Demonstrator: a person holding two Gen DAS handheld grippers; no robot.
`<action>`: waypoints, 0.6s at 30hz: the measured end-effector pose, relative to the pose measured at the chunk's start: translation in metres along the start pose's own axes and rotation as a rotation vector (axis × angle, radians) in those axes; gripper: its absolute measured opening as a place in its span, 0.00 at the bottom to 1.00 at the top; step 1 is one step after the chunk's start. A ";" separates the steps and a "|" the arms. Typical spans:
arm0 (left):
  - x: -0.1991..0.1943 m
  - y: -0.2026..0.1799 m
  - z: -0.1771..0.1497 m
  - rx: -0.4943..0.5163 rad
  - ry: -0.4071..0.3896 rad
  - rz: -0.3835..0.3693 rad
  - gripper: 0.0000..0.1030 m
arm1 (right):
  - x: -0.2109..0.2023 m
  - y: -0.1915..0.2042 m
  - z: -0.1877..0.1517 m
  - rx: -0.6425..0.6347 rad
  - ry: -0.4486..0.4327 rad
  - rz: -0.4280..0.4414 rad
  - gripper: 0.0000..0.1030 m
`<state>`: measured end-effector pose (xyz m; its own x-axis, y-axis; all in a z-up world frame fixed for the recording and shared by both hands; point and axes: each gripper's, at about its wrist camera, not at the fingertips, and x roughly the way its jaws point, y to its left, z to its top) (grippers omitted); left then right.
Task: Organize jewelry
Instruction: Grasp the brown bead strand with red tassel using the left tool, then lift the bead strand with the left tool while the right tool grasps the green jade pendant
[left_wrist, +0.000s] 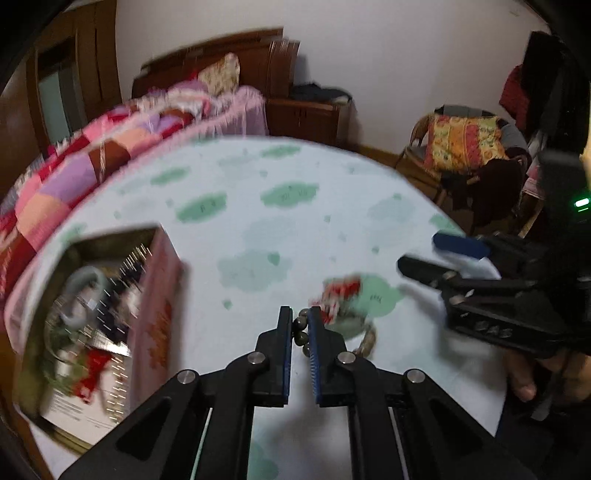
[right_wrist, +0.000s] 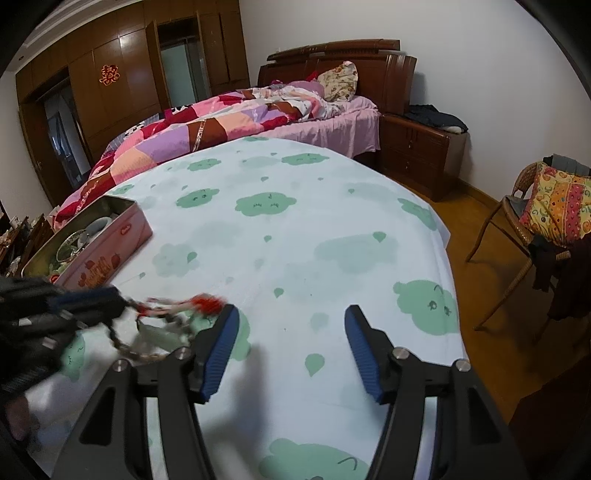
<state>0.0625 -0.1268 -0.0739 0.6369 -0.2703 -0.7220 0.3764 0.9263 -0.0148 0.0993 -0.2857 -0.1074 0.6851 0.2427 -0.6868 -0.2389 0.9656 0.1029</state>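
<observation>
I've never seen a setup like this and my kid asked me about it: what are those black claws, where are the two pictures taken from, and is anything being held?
They are two hand-held grippers, each carrying a camera looking along its fingers. One picture comes from the left gripper, shut on a beaded bracelet. The other comes from the right gripper, open and empty. On the cloud-print cloth lies a small jewelry pile and an open pink tin with more pieces inside.

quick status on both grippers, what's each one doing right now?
Left gripper: shut on the bead string.
Right gripper: open, nothing between its jaws, only the tablecloth below.
</observation>
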 end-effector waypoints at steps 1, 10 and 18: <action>-0.004 0.001 0.001 0.005 -0.014 0.003 0.07 | 0.000 0.000 0.000 0.000 0.000 -0.001 0.61; -0.030 0.017 0.012 -0.051 -0.100 -0.020 0.07 | 0.003 0.006 -0.003 -0.019 0.011 0.001 0.61; -0.040 0.028 0.016 -0.091 -0.128 -0.023 0.07 | -0.002 0.019 -0.003 -0.066 0.009 0.070 0.61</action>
<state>0.0580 -0.0944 -0.0345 0.7114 -0.3174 -0.6270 0.3332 0.9379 -0.0967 0.0912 -0.2678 -0.1065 0.6589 0.3083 -0.6861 -0.3309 0.9379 0.1037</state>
